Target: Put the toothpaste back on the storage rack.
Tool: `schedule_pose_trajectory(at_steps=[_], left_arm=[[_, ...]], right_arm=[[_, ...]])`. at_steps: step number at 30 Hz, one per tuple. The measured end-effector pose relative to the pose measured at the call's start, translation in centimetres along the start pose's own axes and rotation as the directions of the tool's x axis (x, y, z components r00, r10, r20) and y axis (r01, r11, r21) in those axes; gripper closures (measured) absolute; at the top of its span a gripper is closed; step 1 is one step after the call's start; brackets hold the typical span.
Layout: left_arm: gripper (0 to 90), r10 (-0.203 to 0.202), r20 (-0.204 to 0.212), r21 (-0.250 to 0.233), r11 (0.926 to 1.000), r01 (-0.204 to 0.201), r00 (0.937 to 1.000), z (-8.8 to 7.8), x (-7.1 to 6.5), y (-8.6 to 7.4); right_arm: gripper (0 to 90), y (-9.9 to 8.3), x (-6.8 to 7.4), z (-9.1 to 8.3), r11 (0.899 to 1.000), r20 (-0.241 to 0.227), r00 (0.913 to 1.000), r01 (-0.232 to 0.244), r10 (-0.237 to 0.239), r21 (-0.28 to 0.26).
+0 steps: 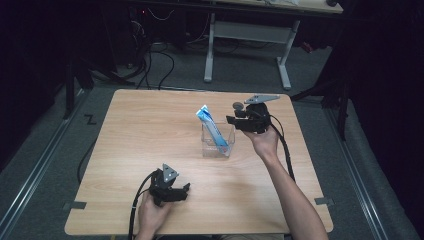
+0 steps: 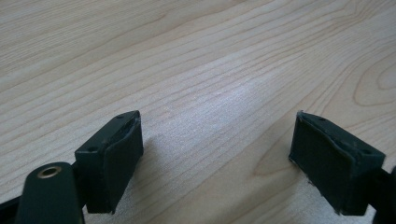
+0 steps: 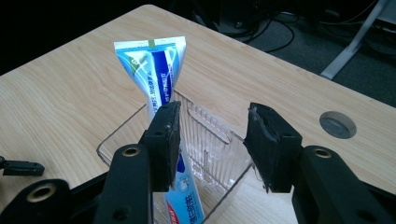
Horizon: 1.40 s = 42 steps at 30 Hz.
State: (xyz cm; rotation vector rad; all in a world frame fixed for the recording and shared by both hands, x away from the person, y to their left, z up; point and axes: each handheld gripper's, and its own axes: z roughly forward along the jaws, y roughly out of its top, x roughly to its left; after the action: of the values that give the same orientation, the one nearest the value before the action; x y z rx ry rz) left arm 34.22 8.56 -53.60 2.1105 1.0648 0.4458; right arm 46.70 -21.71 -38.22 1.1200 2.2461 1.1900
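My left gripper (image 1: 186,190) low over near-left table (image 1: 125,130), jaws wide apart, bare wood between them. My right gripper (image 3: 212,140) raised just right of clear box (image 3: 205,140) at table centre, jaws apart, gripping nothing. Tube (image 3: 156,74) stands tilted in box, crimped end up, leaning toward far left, cap end down inside.

A toothpaste tube (image 1: 212,126) stands tilted in a box (image 1: 218,149) mid-table (image 1: 150,130), right claw (image 1: 229,120) just beside it.
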Motion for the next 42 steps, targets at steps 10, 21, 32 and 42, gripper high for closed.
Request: schedule_pose_trajectory(at_steps=[10,21,32,42], left_arm=[[17.2,-0.001,-0.001,-0.001,1.0,0.001,1.0,0.0,0.0,0.0],[17.2,-0.002,-0.001,-0.001,1.0,0.002,1.0,0.0,0.0,0.0],[17.2,-0.002,-0.001,-0.001,1.0,0.002,1.0,0.0,0.0,0.0],[17.2,-0.002,-0.001,-0.001,1.0,0.002,1.0,0.0,0.0,0.0]], right_arm=[[54.5,-1.2,-0.7,-0.6,1.0,-0.007,0.9998,-0.019,0.019,-0.004],[53.0,-1.7,-2.0,-2.5,0.999,0.008,0.9992,-0.038,0.039,-0.026],[51.1,-1.9,-2.6,-3.6,0.998,0.013,0.999,-0.042,0.042,-0.04],[50.9,-2.2,-2.8,-4.9,0.998,0.039,0.9987,-0.029,0.032,-0.057]])
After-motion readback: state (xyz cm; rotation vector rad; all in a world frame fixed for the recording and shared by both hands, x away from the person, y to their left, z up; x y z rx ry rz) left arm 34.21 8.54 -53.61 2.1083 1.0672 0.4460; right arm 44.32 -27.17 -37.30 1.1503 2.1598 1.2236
